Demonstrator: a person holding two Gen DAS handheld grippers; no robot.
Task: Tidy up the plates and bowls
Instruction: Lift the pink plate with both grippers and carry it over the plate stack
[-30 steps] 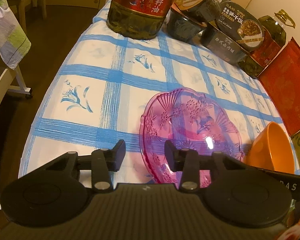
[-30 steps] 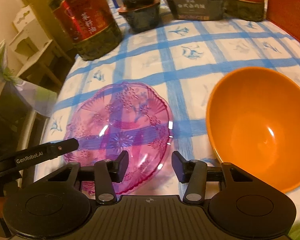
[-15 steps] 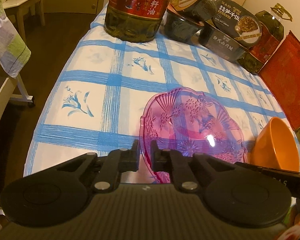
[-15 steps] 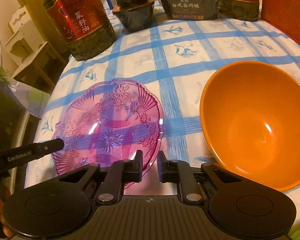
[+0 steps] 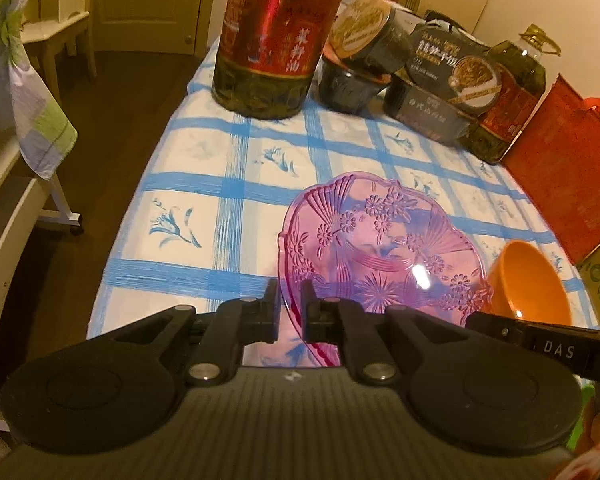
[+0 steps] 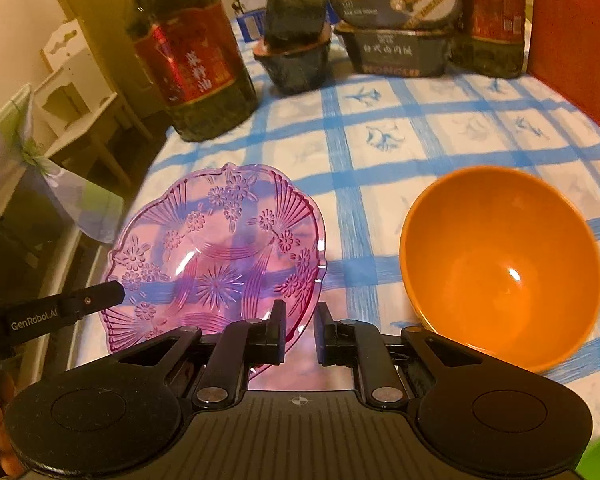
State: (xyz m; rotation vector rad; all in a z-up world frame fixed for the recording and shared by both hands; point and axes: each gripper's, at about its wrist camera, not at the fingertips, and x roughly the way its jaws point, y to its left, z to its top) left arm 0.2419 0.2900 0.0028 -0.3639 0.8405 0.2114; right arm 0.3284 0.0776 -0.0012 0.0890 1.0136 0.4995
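Left claw [image 5: 289,306] clamped on the near rim of the translucent pink pressed-glass plate [image 5: 380,248]; right claw [image 6: 301,330] nearly closed, gripping nothing.

Plate edge sits between the left fingers, and the plate looks tilted, near side raised off the blue-and-white checked bench [image 5: 228,184]. Right claw hangs just beside the plate's right rim. The glossy orange bowl [image 6: 500,264] sits upright on the cloth just right of the plate, apart from it. Big red-label oil bottle [image 5: 276,36] stands at the far edge.

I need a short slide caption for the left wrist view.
Left gripper closed on the rim of the pink glass plate, with the orange bowl beside it.
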